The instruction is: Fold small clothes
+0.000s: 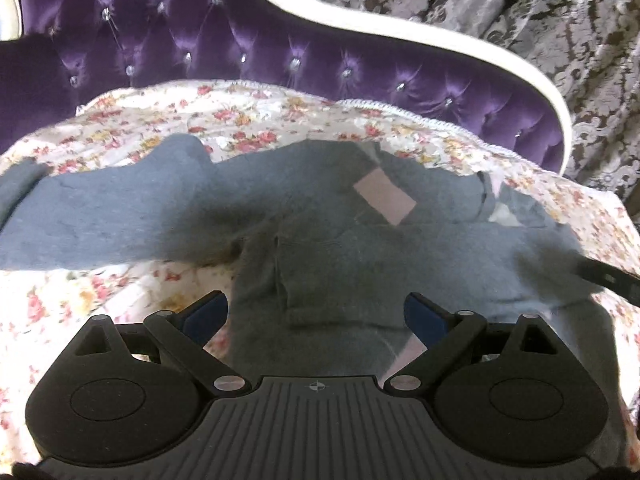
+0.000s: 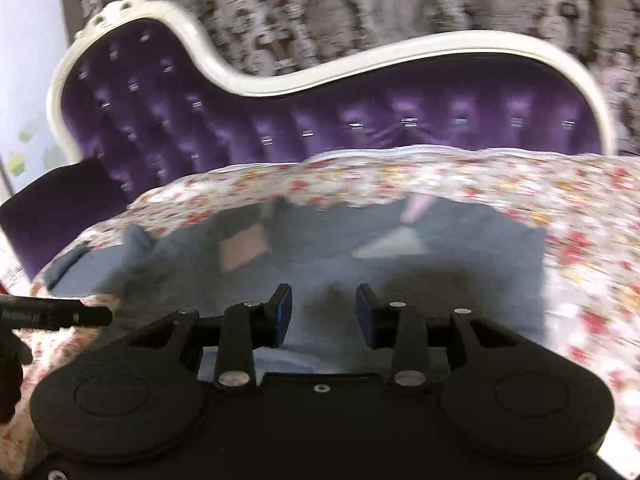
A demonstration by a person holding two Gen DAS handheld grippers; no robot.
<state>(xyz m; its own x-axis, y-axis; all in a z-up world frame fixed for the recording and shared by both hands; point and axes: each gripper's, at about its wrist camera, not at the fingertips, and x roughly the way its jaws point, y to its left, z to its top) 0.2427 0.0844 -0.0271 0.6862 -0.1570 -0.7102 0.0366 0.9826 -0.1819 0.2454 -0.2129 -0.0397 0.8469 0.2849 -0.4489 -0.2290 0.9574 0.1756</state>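
A small grey sweater (image 1: 320,240) lies spread on a floral sheet (image 1: 140,136), with a pink patch (image 1: 385,197) on its chest and one sleeve stretched to the left. My left gripper (image 1: 316,314) is wide open just above the sweater's lower part, empty. In the blurred right wrist view the same sweater (image 2: 400,268) lies flat with the pink patch (image 2: 242,250) at left. My right gripper (image 2: 324,314) is open over the sweater's near edge, nothing between its blue pads. The right gripper's black body shows at the left view's right edge (image 1: 608,276).
A purple tufted sofa back (image 1: 240,52) with a white frame (image 1: 480,52) rises behind the sheet. Patterned curtains (image 1: 540,20) hang beyond. The left gripper's black body (image 2: 56,316) enters at the right view's left edge.
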